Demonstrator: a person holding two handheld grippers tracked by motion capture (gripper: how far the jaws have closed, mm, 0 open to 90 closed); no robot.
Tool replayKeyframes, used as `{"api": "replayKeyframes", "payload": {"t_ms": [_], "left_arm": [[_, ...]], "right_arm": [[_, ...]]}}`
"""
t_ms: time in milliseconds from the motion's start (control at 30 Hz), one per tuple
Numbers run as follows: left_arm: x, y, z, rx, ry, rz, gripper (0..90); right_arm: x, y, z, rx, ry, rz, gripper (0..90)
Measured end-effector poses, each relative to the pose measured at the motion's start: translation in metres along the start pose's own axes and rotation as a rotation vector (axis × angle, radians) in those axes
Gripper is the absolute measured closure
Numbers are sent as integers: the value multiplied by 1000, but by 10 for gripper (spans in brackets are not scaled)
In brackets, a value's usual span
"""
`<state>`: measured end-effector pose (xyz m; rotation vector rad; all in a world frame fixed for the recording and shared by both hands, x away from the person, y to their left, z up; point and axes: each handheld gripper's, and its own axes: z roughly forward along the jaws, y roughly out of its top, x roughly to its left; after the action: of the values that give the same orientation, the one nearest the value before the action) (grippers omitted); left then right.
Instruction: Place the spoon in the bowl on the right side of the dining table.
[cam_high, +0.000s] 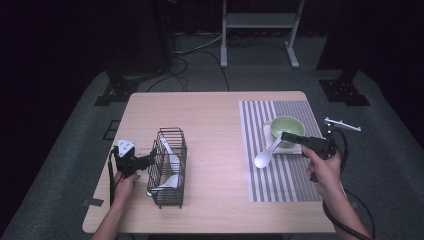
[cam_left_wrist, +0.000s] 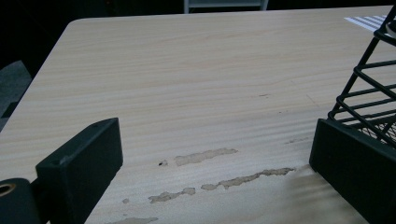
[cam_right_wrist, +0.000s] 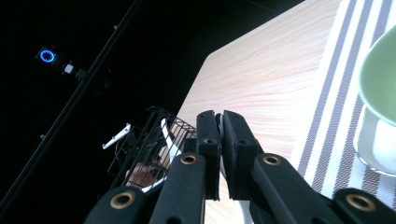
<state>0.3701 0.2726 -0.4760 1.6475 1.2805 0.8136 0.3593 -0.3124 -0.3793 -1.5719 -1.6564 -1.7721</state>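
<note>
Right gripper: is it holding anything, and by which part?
Yes. The right gripper is shut on the spoon, gripping the end of its handle.

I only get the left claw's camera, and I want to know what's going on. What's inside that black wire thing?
Observer: The basket holds white spoons.
Operator: Where's my other claw?
Observer: The right claw is over a striped mat, shut on the handle of another spoon.
Operator: Is there a bowl for it?
Observer: Yes, a green bowl stands on a white plate on that mat, right beside the held spoon.
</note>
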Motion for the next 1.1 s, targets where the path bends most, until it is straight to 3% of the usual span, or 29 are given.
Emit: {"api": "replayKeyframes", "payload": {"t_ms": [1100], "left_arm": [[0,0,0,0,0,-1,16]], "right_arm": [[-19,25,-22,-123,-51,45,857]]}}
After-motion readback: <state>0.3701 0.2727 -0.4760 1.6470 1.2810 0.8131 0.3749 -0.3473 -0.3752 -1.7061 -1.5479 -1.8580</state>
